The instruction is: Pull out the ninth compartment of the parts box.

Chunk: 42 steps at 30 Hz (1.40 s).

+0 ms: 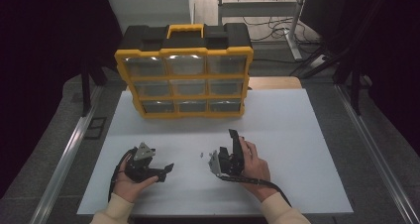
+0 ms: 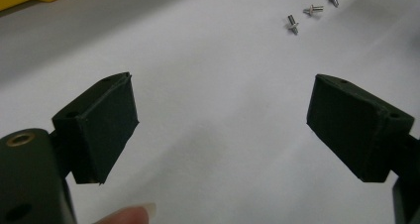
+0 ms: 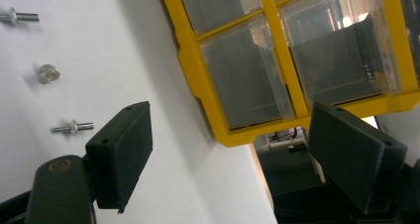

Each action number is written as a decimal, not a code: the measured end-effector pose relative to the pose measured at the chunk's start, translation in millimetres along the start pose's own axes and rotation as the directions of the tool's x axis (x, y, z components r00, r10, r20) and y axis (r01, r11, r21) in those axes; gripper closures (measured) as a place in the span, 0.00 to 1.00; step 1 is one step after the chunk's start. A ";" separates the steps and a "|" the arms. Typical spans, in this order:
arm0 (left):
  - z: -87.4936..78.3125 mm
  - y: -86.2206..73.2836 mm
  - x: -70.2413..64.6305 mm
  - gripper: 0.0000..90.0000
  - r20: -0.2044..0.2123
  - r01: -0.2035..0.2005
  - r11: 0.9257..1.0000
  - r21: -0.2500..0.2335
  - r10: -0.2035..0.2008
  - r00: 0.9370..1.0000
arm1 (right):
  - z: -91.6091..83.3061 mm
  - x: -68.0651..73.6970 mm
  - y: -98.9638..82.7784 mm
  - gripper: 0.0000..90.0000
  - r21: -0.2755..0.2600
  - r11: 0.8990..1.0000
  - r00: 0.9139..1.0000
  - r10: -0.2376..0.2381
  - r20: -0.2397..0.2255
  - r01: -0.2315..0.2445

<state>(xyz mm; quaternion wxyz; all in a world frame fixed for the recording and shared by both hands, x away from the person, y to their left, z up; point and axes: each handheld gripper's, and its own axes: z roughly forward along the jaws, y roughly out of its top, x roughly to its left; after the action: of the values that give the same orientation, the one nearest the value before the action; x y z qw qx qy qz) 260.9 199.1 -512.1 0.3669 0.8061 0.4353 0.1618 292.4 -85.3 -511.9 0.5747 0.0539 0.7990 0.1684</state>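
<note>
Three small silver screws (image 1: 201, 154) lie on the white table sheet (image 1: 277, 130) between my two grippers. My left gripper (image 1: 166, 172) rests low at the front left, open and empty, and points right toward them. In the left gripper view its jaws (image 2: 223, 105) stand wide apart, with the screws (image 2: 313, 9) farther ahead at the upper right. My right gripper (image 1: 227, 142) is tipped on its side just right of the screws, open and empty. In the right gripper view (image 3: 230, 135) the screws (image 3: 48, 73) lie to the left of its jaws.
A yellow and black drawer organizer (image 1: 184, 78) with clear drawers stands upright at the back of the sheet, its yellow frame (image 3: 190, 70) close ahead in the right gripper view. Metal rails run along both table sides. A fingertip (image 2: 131, 215) shows under the left jaws.
</note>
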 end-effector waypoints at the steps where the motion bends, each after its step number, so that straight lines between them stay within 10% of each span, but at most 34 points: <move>1: 0.2 0.0 -0.1 0.14 0.000 -0.001 1.000 0.000 0.001 1.000 | 0.2 -0.3 0.1 0.20 0.000 1.000 1.000 0.000 0.001 0.000; 42: 2.5 0.7 -1.9 0.14 0.001 -0.012 1.000 0.007 0.012 1.000 | 24.2 -15.2 7.3 0.20 -0.019 0.998 0.997 -0.052 0.049 0.053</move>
<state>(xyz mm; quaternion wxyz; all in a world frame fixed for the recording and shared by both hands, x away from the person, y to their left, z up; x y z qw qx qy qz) 261.6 196.2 -513.2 0.3630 0.8101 0.4308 0.1623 319.3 -77.7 -502.6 0.5985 0.0311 0.7844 0.1599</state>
